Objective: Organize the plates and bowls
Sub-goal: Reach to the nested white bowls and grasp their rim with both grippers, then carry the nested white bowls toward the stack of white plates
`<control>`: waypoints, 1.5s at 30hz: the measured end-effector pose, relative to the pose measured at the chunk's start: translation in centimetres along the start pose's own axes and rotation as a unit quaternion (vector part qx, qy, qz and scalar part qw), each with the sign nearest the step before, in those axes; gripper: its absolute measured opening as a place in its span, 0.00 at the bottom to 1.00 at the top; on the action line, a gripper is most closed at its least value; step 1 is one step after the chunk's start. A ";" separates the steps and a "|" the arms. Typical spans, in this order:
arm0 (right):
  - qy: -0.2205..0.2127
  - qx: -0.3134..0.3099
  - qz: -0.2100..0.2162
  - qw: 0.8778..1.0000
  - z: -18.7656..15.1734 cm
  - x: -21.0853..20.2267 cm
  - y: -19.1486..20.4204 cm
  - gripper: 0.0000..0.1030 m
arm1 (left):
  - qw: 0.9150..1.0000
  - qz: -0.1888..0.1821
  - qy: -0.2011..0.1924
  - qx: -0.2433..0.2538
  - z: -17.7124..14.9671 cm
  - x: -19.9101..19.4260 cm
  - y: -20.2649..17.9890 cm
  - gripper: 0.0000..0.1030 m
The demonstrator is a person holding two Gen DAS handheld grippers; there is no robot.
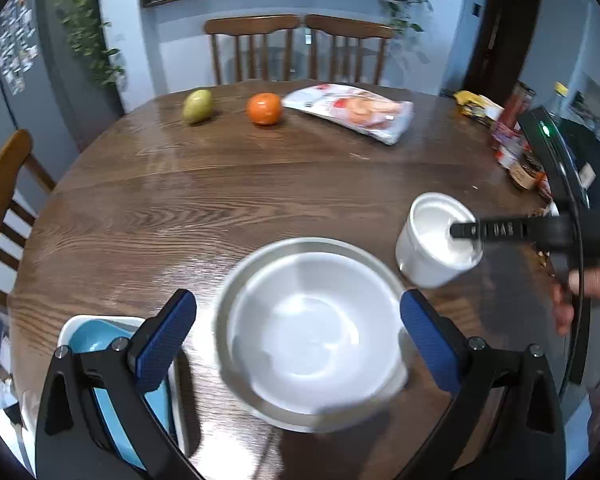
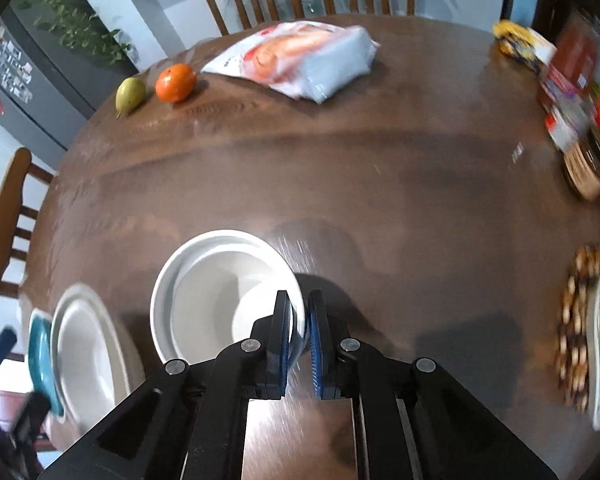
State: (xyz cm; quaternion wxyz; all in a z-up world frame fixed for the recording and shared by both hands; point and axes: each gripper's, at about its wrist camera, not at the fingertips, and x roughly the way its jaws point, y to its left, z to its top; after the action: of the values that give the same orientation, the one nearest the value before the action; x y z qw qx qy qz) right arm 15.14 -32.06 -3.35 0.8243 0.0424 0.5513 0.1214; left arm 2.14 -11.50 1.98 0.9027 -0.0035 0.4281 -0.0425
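With the right hand-held gripper (image 2: 299, 334) clamped on the near rim of the small white bowl (image 2: 220, 292), one pad inside the wall and one outside, I judge the step in hand to be carrying that bowl over to nest in the larger white bowl (image 1: 312, 332). In the left wrist view the small bowl sits at right of centre, tilted toward the camera and apparently raised off the worktop (image 1: 204, 200), just beside the larger bowl's upper right edge. The larger bowl rests in a shallow grey plate (image 1: 236, 280) at lower centre, between the left hand-held gripper's (image 1: 298, 340) blue pads, which stand wide apart and touch nothing.

To do this well, I would keep the grip firm, since a rim pinch lets a bowl swing, and level it before lowering. I would bring it over the middle of the larger bowl, set it down gently, then release. The left hand-held gripper could steady the plate's edge if the stack shifts. The blue dish (image 1: 96, 340) in the white tray (image 1: 72, 326) at lower left stays clear of the path.
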 end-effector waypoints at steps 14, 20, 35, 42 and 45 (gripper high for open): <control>0.007 0.060 0.052 0.997 -9.8 -3.8 -3.6 0.10 | 0.990 -0.111 0.037 0.080 -2.5 -0.5 -7.6 0.85; 0.005 0.070 0.049 0.996 -11.4 -4.5 -4.1 0.10 | 0.982 -0.136 0.067 0.109 -3.6 0.3 -10.3 0.80; 0.000 0.085 0.058 0.995 -14.0 -5.2 -4.3 0.10 | 0.967 -0.159 0.166 0.110 -6.1 4.2 -12.8 0.49; -0.012 0.073 0.044 0.996 -14.6 -5.4 -3.7 0.10 | 0.972 -0.151 0.140 0.115 -5.9 3.6 -13.5 0.17; -0.018 0.064 0.035 0.997 -14.7 -5.4 -3.2 0.11 | 0.973 -0.141 0.127 0.133 -6.2 3.4 -13.9 0.15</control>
State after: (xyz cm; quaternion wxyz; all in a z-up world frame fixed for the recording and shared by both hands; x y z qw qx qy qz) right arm 0.16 -37.45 -4.83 0.8252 0.1163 0.5409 0.1138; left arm -1.52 -25.47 -3.97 0.8184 0.0622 0.5247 -0.2259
